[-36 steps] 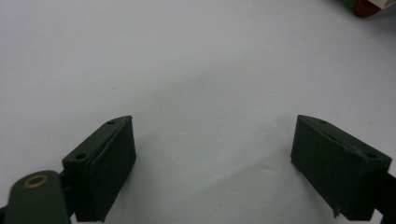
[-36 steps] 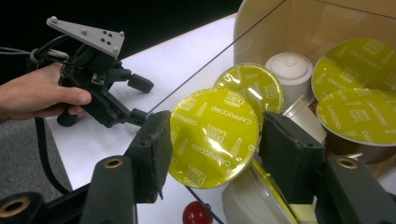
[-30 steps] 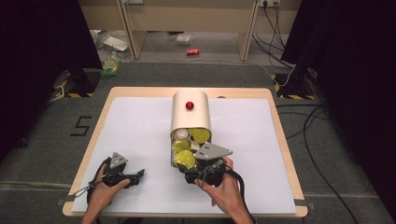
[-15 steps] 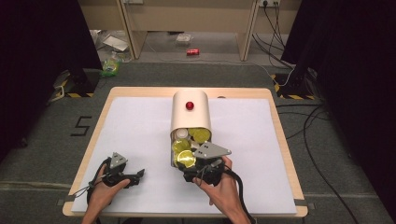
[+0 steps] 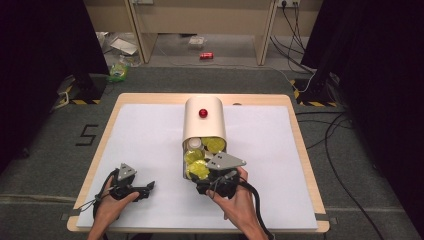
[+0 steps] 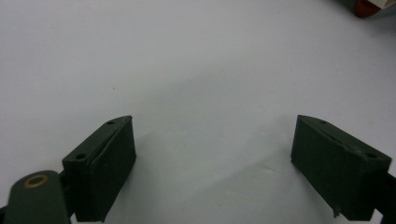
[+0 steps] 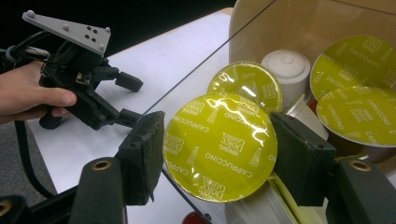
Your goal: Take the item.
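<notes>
A cream box (image 5: 204, 125) with a red knob (image 5: 203, 113) lies on the table, its open end toward me, spilling several yellow-green capsules. My right gripper (image 5: 202, 176) reaches into that opening. In the right gripper view its jaws (image 7: 218, 158) have just been closing and now press both sides of a "Cappuccino" capsule (image 7: 219, 135), foil face toward the camera. More capsules (image 7: 245, 81) and a white one (image 7: 286, 63) lie behind. My left gripper (image 5: 148, 191) rests at the front left, open (image 6: 215, 158), nothing between its jaws; it is also in the right gripper view (image 7: 133, 99).
A white mat (image 5: 150, 140) covers the wooden table. A clear pane edge (image 7: 196, 79) runs along the box's open side. On the floor beyond lie a red can (image 5: 206, 55), litter and cables (image 5: 330, 130).
</notes>
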{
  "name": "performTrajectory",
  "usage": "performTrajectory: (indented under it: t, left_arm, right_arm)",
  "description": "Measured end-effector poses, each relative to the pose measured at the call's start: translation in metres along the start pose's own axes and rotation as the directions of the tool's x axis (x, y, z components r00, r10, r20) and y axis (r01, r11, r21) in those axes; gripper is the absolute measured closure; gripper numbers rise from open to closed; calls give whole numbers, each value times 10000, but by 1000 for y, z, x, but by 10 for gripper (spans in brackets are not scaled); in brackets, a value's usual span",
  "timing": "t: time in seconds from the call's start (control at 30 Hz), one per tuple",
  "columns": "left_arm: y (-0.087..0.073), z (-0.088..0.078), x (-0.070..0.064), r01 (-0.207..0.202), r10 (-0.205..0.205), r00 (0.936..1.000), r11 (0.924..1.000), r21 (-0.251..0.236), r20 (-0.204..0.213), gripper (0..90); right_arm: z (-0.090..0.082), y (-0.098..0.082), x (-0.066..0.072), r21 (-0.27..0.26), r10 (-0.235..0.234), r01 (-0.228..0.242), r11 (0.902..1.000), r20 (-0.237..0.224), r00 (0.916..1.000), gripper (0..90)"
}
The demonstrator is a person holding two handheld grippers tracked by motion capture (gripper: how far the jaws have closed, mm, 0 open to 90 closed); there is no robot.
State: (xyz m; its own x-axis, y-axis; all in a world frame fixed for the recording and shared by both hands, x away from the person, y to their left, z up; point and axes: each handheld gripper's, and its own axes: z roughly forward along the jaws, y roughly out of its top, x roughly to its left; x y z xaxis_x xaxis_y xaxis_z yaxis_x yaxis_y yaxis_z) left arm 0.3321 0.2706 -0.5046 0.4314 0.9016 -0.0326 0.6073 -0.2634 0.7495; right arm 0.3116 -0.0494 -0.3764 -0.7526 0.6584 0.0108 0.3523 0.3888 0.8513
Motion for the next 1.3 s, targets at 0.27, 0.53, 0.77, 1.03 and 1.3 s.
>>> performTrajectory:
  t: [0.27,0.53,0.77,1.03,1.3]
  left_arm:
    - [0,0,0,1,-1,10000,10000,1,3,129]
    - [0,0,0,3,-3,10000,10000,-1,3,129]
    - [0,0,0,7,-7,10000,10000,-5,3,129]
    - [0,0,0,4,-4,10000,10000,-5,0,130]
    - [0,0,0,8,-8,10000,10000,-7,4,130]
  right_arm:
    - [-6,4,2,-453,-6,10,9990,103,9999,388]
    - [-20,9,-4,-954,175,-161,9953,141,9997,389]
    - [-31,11,-9,-1158,233,-209,9931,192,9995,389]
    - [-43,12,-17,-1388,450,-405,9895,291,9986,389]
    - [-56,9,-26,-1586,608,-513,9860,560,9966,389]
